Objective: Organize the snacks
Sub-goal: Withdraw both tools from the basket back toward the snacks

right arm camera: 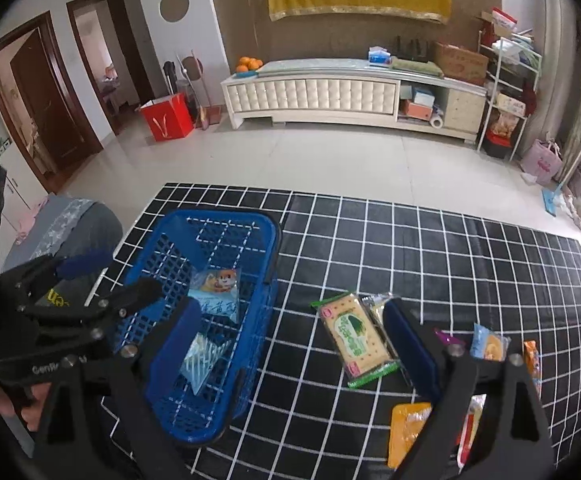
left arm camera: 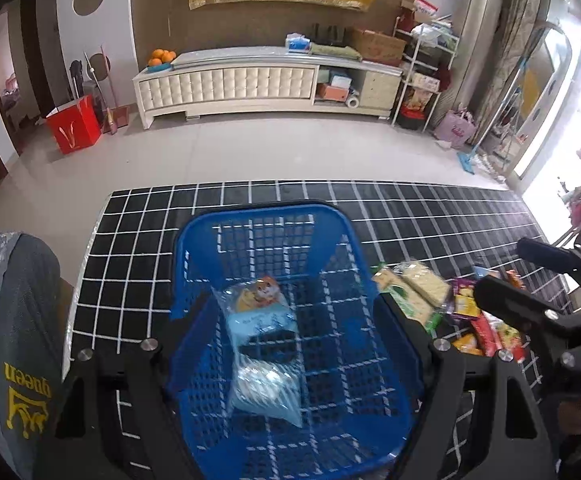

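A blue plastic basket [left arm camera: 246, 224] stands on a black grid-patterned tablecloth [left arm camera: 130, 240]; it also shows in the right wrist view [right arm camera: 158, 256]. Two light-blue snack packets lie inside, one with a cartoon animal [left arm camera: 258, 304] and one clear-striped [left arm camera: 266, 388]. My left gripper [left arm camera: 290, 320] is open and empty, hovering over the basket. My right gripper [right arm camera: 294, 324] is open and empty, above the cloth between the basket and a green cracker pack [right arm camera: 356, 338]. Loose snacks lie right of the basket: an orange packet [right arm camera: 408, 428] and a light-blue packet [right arm camera: 488, 344].
A grey cushioned chair back [left arm camera: 14, 320] with yellow lettering stands left of the table. Beyond the table edge is tiled floor, a red bag [left arm camera: 74, 124], a white TV cabinet [left arm camera: 266, 80] and a shelf rack [left arm camera: 422, 80].
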